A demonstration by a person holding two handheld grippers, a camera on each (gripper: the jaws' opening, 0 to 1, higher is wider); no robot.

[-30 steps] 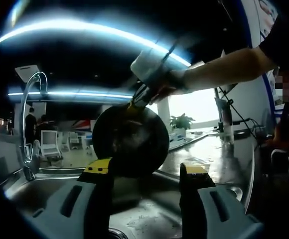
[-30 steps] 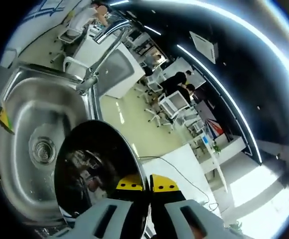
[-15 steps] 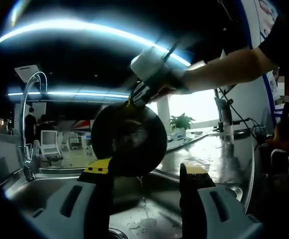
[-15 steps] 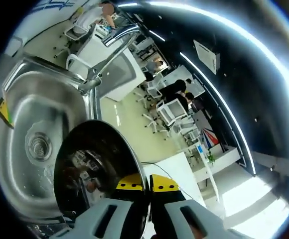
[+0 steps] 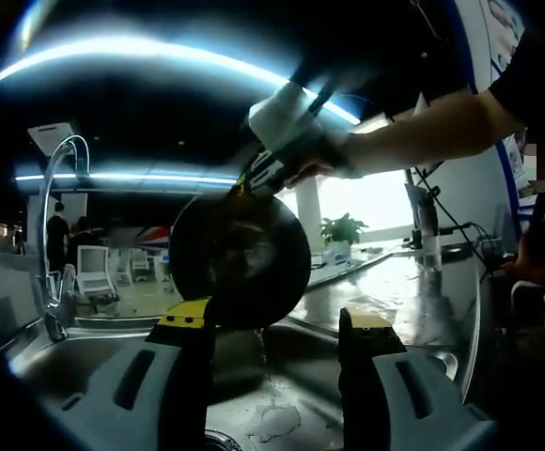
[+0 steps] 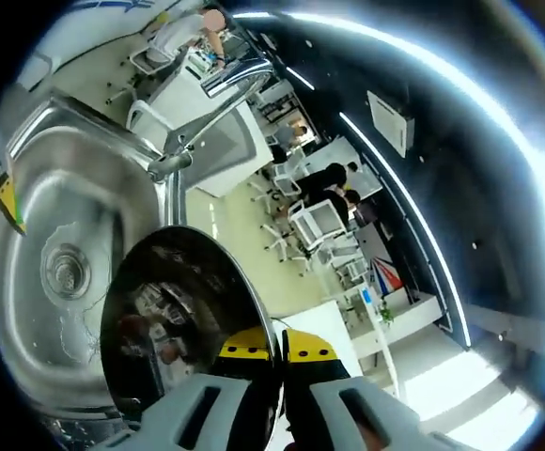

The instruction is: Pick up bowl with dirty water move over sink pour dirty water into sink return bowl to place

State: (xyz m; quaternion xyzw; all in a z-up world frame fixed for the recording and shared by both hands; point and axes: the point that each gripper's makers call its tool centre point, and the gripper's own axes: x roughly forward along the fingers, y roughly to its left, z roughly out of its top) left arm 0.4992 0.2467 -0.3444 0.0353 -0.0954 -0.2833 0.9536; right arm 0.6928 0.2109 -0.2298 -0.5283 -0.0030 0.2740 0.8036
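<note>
Steel sink [image 6: 38,216] and its curved tap [image 6: 211,108] lie below the tilted dark bowl [image 6: 174,319], with a thin stream of water [image 5: 265,362] falling from its lower rim — faint, probably the dirty water. Right claw [image 6: 277,352] is clamped on the bowl's rim; left claw [image 5: 277,319] hangs over the basin, jaws apart and holding nothing.

The bowl [image 6: 174,324] is dark, glossy metal, mirroring the room. The sink [image 6: 38,216] and faucet [image 5: 52,188] are shiny steel, the basin wet. The tabletop [image 5: 395,282] gleams, polished.
</note>
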